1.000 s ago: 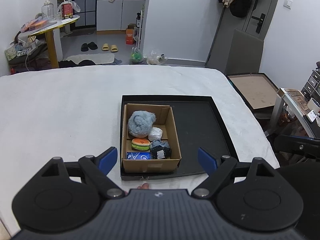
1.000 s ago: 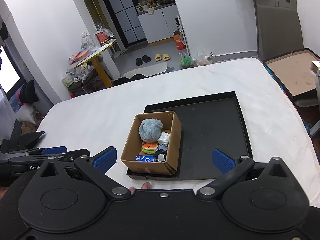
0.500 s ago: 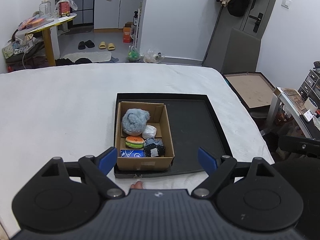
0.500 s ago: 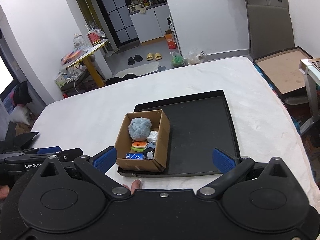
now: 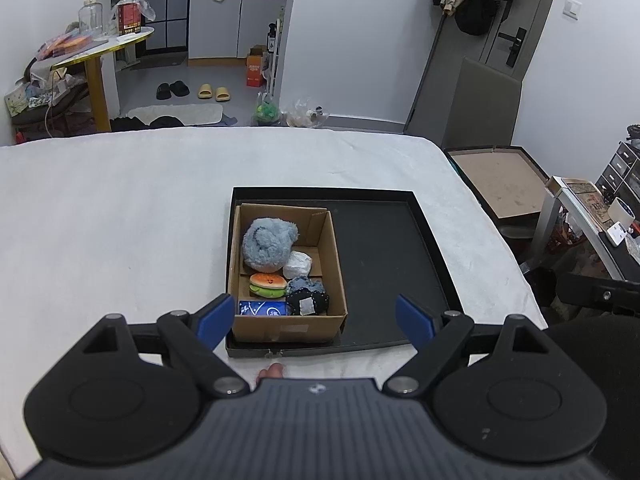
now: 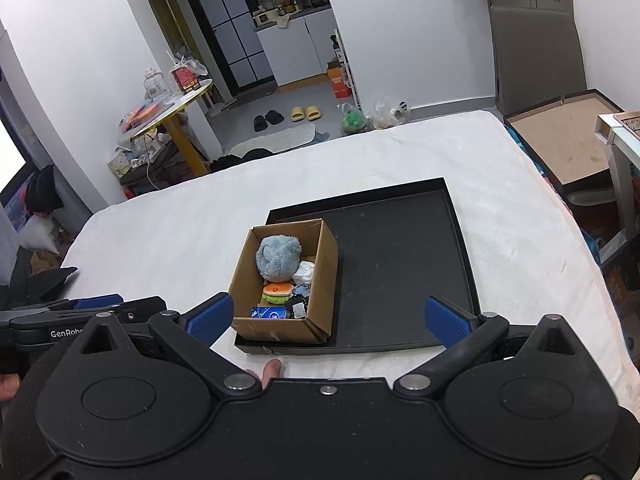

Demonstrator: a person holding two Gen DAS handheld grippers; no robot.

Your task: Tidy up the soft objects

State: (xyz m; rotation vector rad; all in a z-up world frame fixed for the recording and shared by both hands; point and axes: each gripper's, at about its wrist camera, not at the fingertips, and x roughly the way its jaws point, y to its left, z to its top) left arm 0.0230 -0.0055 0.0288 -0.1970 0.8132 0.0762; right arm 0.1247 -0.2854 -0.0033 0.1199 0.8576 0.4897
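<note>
A cardboard box (image 5: 334,264) stands in the left part of a black tray (image 5: 392,264) on a white bed. In it lie a fluffy blue plush (image 5: 268,243), a white soft item (image 5: 298,264), a burger plush (image 5: 267,284), a dark plush (image 5: 307,300) and a blue packet (image 5: 262,308). My left gripper (image 5: 315,318) is open and empty, held above the tray's near edge. My right gripper (image 6: 327,316) is open and empty, also above the near edge. The box (image 6: 325,276), the tray (image 6: 404,268) and the blue plush (image 6: 278,258) show in the right wrist view too.
The white bed (image 5: 112,216) spreads around the tray. A brown board in a black frame (image 5: 500,178) leans at the bed's right. A side table (image 5: 592,216) with small items stands far right. A yellow-legged table (image 5: 100,48) and slippers are beyond the bed.
Both grippers have pulled back and shifted a little, so the box and tray look smaller and sit slightly differently in view. Jaws stay open. Box contents have not moved.
</note>
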